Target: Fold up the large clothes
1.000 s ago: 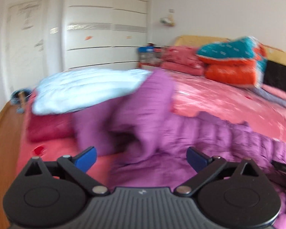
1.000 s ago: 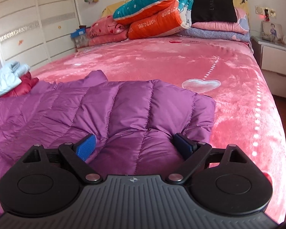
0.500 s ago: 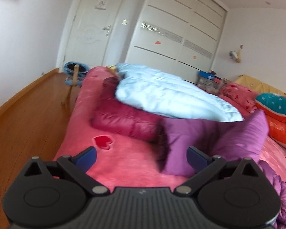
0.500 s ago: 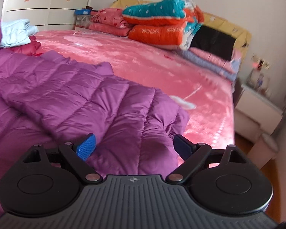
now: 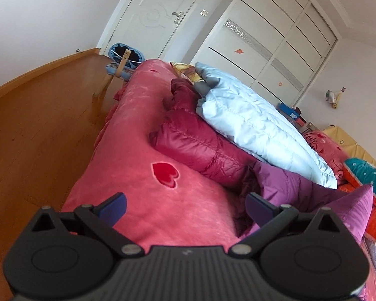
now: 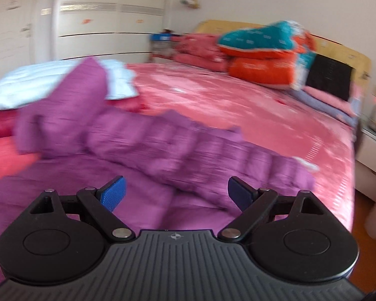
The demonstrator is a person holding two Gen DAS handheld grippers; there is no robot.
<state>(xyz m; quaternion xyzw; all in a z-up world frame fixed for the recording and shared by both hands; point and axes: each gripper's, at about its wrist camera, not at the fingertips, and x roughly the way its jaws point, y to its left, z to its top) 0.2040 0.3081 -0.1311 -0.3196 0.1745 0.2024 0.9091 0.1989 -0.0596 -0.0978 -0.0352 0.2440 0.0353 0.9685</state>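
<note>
2 wrist views cover 1 bedroom; the right wrist view is motion-blurred and its detail is limited.

Bed: covered in a pink blanket with red heart patches, it fills most of both views. Wooden floor runs along its edge on the left of the left wrist view, with a white door and a white wardrobe behind.

Purple down jacket: this is the garment being folded. It lies spread across the near part of the bed, quilted side up, with 1 part raised in a peak at its far left end in the right wrist view. In the left wrist view only its end shows, touching the dark red jacket.

Light blue down jacket: lies on top of a dark red jacket, both stacked near the bed's edge, beyond the purple one.

Folded bedding: a teal and orange bundle with pink pillows beside it sits at the headboard end, well apart from the purple jacket.

Left gripper: fingers spread apart, nothing between them; it hangs over bare pink blanket, with its right finger just beside the purple jacket's end.

Right gripper: fingers spread apart, empty, positioned over the purple jacket. Contact with the fabric cannot be determined.
</note>
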